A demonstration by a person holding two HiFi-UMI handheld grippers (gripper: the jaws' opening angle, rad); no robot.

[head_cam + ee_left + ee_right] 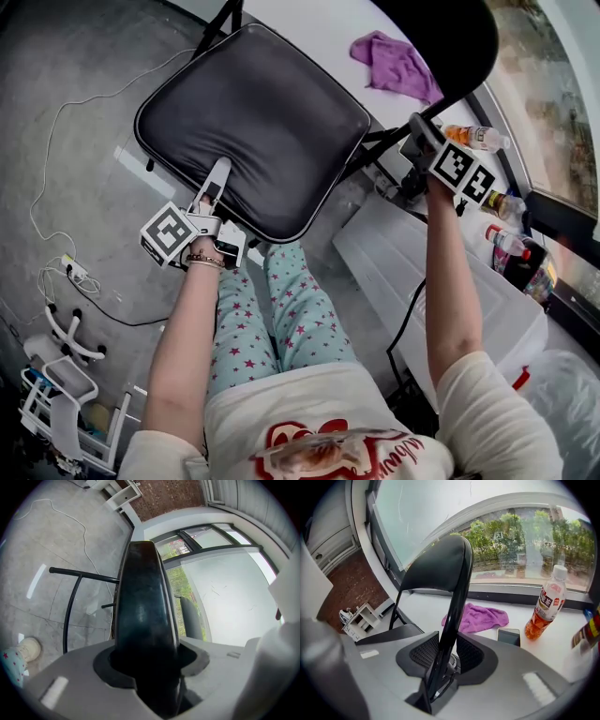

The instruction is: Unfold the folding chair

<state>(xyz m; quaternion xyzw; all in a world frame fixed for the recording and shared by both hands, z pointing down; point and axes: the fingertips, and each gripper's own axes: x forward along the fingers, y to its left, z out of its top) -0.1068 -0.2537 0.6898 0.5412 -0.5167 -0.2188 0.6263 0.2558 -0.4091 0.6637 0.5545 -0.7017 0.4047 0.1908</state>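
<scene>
The black folding chair stands with its padded seat (253, 122) spread flat and its backrest (450, 37) at the upper right. My left gripper (214, 183) is shut on the seat's front edge, and in the left gripper view the dark seat edge (143, 611) fills the space between the jaws of the left gripper (145, 667). My right gripper (419, 131) is shut on the chair's side frame just below the backrest. In the right gripper view the black frame tube (452, 620) runs up between the pads of the right gripper (443, 660) to the backrest (438, 569).
A white sill behind the chair holds a purple cloth (396, 64), a drink bottle (476, 137) and a phone (508, 636). A white box (450, 281) sits at the right on the floor. A cable (56, 141), a power strip (73, 272) and a white rack (56, 394) lie left.
</scene>
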